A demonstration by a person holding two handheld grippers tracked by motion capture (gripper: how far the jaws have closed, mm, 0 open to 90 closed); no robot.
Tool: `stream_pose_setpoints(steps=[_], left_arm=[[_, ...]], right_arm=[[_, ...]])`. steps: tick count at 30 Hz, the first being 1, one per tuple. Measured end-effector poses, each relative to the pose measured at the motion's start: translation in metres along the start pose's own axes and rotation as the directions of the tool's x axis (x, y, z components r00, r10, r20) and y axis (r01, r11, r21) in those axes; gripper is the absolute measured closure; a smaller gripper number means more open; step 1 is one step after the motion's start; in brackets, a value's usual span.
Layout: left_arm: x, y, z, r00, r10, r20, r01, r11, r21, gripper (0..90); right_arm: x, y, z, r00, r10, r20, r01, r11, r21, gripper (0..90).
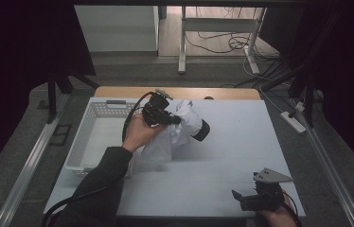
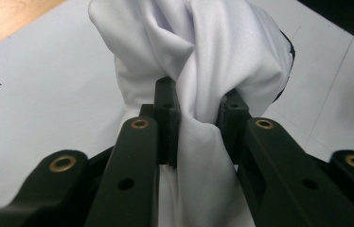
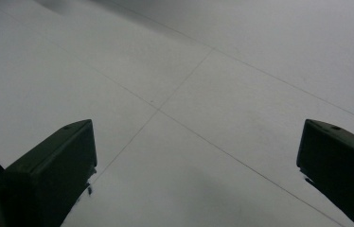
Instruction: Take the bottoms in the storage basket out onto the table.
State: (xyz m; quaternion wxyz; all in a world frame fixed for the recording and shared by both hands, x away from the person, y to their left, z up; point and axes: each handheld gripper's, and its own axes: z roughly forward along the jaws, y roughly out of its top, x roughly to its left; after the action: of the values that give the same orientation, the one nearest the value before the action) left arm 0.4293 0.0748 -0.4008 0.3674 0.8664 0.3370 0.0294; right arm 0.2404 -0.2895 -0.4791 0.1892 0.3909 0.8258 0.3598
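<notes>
A white garment point(image 1: 187, 126) with a black trim end point(image 1: 203, 131) hangs bunched above the white table point(image 1: 241, 142), its lower part trailing down to the surface. My left gripper point(image 1: 175, 119) is shut on a gathered fold of it, just right of the basket. In the left gripper view the cloth point(image 2: 203, 52) is pinched between both pads point(image 2: 168, 113) of my left gripper point(image 2: 199, 113). My right gripper point(image 1: 237, 198) rests low near the table's front right edge, jaws wide apart. The right gripper point(image 3: 196, 156) has only bare table point(image 3: 189, 71) between its fingers.
A white perforated basket point(image 1: 81, 146) stands along the table's left side. A wooden strip point(image 1: 118, 91) runs along the far edge. Beyond the table are a metal frame's legs point(image 1: 182, 47), loose cables and a power strip point(image 1: 294, 122) on the floor.
</notes>
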Motion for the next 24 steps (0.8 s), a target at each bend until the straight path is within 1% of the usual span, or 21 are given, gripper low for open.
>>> stream_pose_setpoints(steps=[5, 10, 18, 22, 24], left_arm=[[0.000, -0.002, 0.008, 1.0000, -0.004, -0.003, 0.004, 0.9999, 0.009, 74.9], [0.000, -0.004, 0.016, 0.9999, -0.013, 0.002, 0.013, 0.9997, 0.019, 74.7], [0.002, -0.008, 0.032, 0.9997, -0.026, 0.002, 0.026, 0.9981, 0.057, 74.4], [0.002, -0.010, 0.039, 0.9995, -0.032, 0.001, 0.032, 0.9971, 0.069, 74.2], [0.003, -0.011, 0.041, 0.9993, -0.035, 0.007, 0.035, 0.9971, 0.067, 74.2]], right_arm=[[0.000, 0.000, 0.000, 1.0000, -0.002, -0.001, 0.002, 1.000, -0.001, 0.0], [0.000, 0.000, 0.000, 1.0000, -0.003, -0.001, 0.003, 1.000, 0.000, 0.0], [0.001, 0.000, 0.001, 1.0000, -0.009, -0.001, 0.009, 1.000, 0.007, 0.0], [0.001, 0.000, 0.001, 0.9999, -0.010, -0.002, 0.010, 1.000, 0.007, 0.0], [0.001, 0.000, 0.001, 0.9999, -0.011, -0.002, 0.011, 1.000, 0.007, 0.0]])
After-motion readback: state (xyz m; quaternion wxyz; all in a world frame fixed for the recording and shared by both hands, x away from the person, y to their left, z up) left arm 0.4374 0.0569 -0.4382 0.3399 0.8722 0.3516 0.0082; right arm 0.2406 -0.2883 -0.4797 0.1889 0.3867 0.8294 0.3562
